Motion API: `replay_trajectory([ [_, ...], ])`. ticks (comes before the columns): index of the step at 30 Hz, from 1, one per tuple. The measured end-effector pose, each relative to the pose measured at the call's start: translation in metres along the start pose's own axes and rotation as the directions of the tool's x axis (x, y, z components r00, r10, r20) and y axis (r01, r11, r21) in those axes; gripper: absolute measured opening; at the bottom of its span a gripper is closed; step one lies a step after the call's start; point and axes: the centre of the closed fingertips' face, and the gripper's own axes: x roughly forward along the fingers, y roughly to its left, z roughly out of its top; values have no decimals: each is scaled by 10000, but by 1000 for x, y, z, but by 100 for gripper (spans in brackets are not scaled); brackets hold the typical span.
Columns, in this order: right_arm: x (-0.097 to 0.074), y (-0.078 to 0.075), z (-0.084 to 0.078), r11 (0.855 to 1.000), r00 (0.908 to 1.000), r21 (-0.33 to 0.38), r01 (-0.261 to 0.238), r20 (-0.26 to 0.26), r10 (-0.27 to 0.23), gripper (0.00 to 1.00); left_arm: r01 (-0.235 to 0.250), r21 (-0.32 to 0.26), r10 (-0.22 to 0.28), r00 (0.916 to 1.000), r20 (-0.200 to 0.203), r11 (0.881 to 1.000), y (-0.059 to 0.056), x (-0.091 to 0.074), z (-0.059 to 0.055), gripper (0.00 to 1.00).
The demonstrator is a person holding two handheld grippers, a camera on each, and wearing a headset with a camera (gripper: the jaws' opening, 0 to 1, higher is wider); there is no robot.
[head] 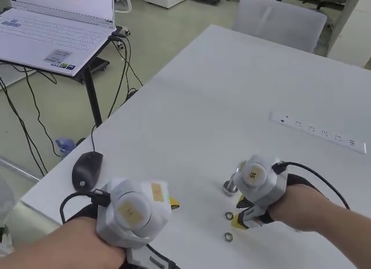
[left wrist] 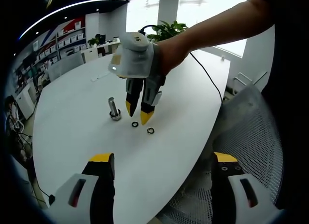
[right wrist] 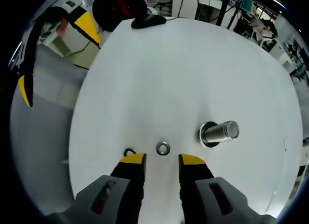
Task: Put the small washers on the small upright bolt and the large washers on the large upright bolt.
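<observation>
Nothing placed yet: bare upright steel bolt (head: 231,186) stood near the white worktop (head: 203,106) front edge, two small steel ring washers (right wrist: 163,148) loose beside it, right gripper (right wrist: 162,159) fingers apart over them, left gripper (left wrist: 163,157) fingers apart, empty.

washer (right wrist: 128,151) half behind right tongs (right wrist: 162,159), laptop (head: 52,31) cropped
</observation>
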Motion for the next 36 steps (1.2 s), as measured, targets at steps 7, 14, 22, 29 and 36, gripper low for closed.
replay_trajectory([
  [7,7,-6,3,9998,9998,0,208,-67,-208,27,-64,-25,64,10000,-2,10000,1,-2,-1,81],
  [14,10,-2,6,9997,9997,-147,179,-182,-181,25,-93,-181,94,9999,74,9998,0,-6,-4,79],
  [22,10,-2,5,9999,9995,68,95,-310,-93,22,42,-280,-35,9997,237,9996,-2,-6,-1,78],
  [29,9,-4,3,9995,9991,281,164,-390,-153,15,59,-243,-54,9998,199,9997,-3,-7,-3,76],
  [36,10,-3,3,9990,9977,318,301,-618,-280,13,45,-237,-42,9999,94,9997,-2,-9,-6,74],
])
